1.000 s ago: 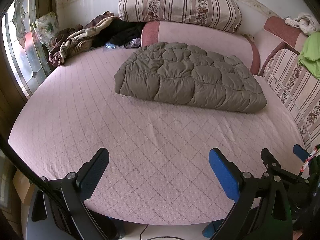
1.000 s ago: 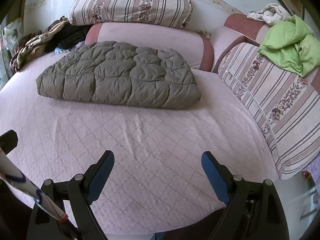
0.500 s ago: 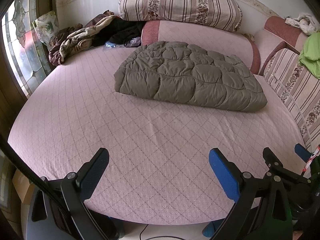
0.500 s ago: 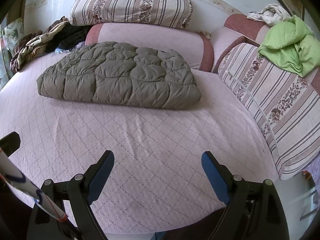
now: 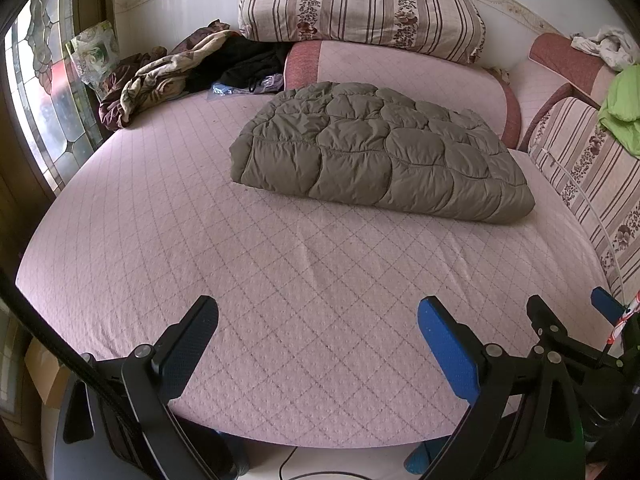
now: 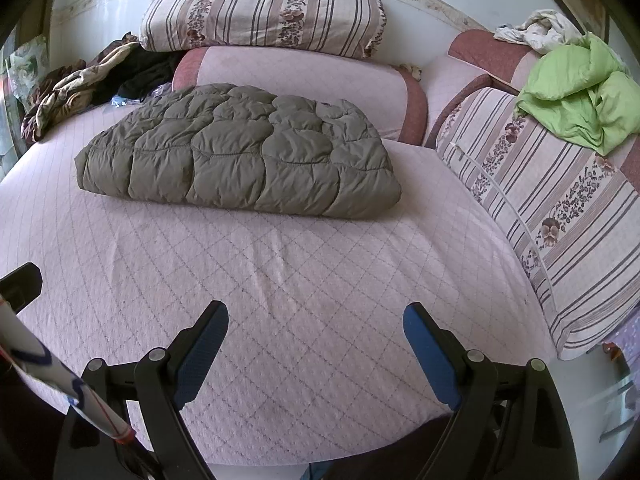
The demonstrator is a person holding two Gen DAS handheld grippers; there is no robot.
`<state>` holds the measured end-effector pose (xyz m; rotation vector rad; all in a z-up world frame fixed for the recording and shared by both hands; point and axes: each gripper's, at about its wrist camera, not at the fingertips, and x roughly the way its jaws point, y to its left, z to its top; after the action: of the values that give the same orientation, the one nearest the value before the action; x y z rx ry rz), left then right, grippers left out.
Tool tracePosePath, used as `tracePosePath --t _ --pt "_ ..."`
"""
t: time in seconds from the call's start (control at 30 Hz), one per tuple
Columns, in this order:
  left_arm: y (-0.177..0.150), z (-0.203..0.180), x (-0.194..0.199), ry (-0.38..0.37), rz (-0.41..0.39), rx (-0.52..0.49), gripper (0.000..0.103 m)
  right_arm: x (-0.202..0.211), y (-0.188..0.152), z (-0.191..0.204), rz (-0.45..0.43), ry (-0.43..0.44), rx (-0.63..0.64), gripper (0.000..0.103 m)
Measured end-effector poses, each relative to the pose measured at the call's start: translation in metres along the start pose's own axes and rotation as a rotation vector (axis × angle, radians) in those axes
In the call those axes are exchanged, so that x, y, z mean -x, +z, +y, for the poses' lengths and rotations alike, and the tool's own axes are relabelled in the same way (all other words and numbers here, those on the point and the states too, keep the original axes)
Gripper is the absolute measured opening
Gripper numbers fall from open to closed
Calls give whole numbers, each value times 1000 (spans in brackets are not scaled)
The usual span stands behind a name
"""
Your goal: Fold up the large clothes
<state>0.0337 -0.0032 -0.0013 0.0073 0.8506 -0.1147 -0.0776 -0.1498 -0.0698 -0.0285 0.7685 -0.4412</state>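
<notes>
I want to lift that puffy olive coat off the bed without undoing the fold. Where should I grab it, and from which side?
Take the folded olive quilted coat by its thick near edge, coming from the foot of the bed, probably one gripper per corner. That edge faces both open grippers and bulges enough to pinch all layers together.

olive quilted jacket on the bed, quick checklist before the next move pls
1. Olive quilted jacket lies folded on the pink bedspread: ok.
2. Left gripper open, nothing in it: ok.
3. Right gripper open, nothing in it: ok.
4. Bedspread between both grippers and the jacket free of clutter: ok.
5. Green garment within easy reach on the striped cushion: cannot tell.
</notes>
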Motion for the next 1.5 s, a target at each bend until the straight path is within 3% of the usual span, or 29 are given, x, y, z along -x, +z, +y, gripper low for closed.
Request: tracePosePath --t 1.5 --pt "-4 1 -7 15 8 -17 100 -2 -1 -2 27 10 8 93"
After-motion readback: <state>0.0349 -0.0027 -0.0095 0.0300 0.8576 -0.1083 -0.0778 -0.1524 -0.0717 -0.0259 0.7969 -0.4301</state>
